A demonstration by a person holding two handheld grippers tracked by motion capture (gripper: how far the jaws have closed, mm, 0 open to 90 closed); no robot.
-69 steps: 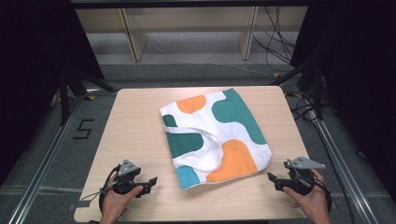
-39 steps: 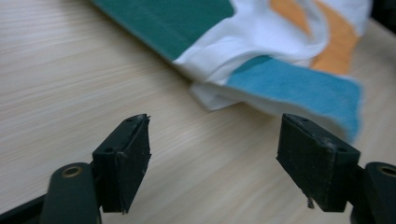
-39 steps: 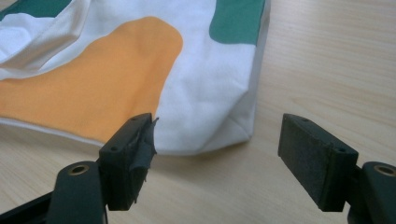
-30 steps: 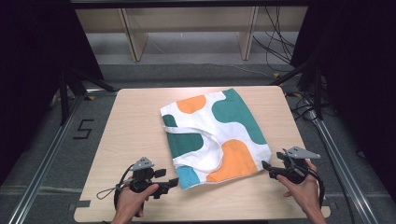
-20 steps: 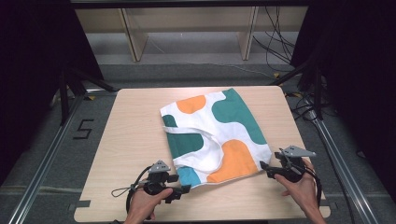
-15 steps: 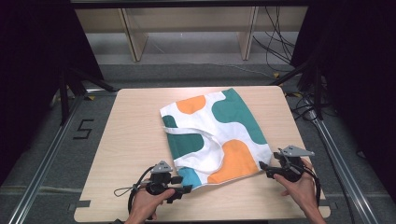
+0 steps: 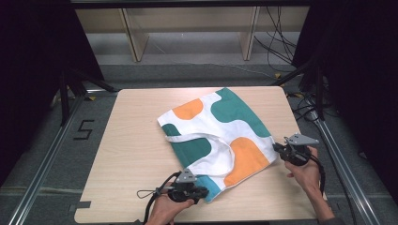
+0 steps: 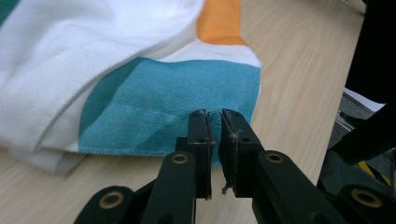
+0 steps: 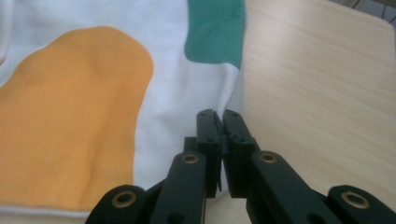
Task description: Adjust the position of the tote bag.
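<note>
A patterned cloth bag (image 7: pixel 217 135) lies flat on the wooden table (image 7: pixel 136 140), roughly mid-frame in the high view & turned at an angle. It's white w/ green, orange & teal blobs; its white handle loops across the middle.

Left gripper (image 7: pixel 202 193) sits at the lower centre of the high view, held by the person's left hand (image 7: pixel 165 209), its cable curling off to the left. It's at the bag's nearest corner, the teal one. In the left gripper view (image 8: pixel 214 122) the jaws have just been closing & now stand nearly together, only a thin slit between the pads, w/ the hem of the teal patch (image 8: pixel 177 109) running into that slit. Looks pinched on the cloth edge, w/ a loose thread hanging at the pad.

Right gripper (image 7: pixel 278 148) is at the right-centre of the high view, in the right hand (image 7: pixel 305 169), grey plate on top, at the bag's right-hand corner by the orange blob. In the right gripper view (image 9: pixel 219 120) its jaws have also just been closing & are pressed almost shut, w/ the white side seam of the bag (image 9: pixel 177 74) going in between the tips, just below a green patch (image 9: pixel 215 30). Bare table (image 9: pixel 317 84) fills the right half of that view.

Both corners still lie on the table top, as far as I can tell.
</note>
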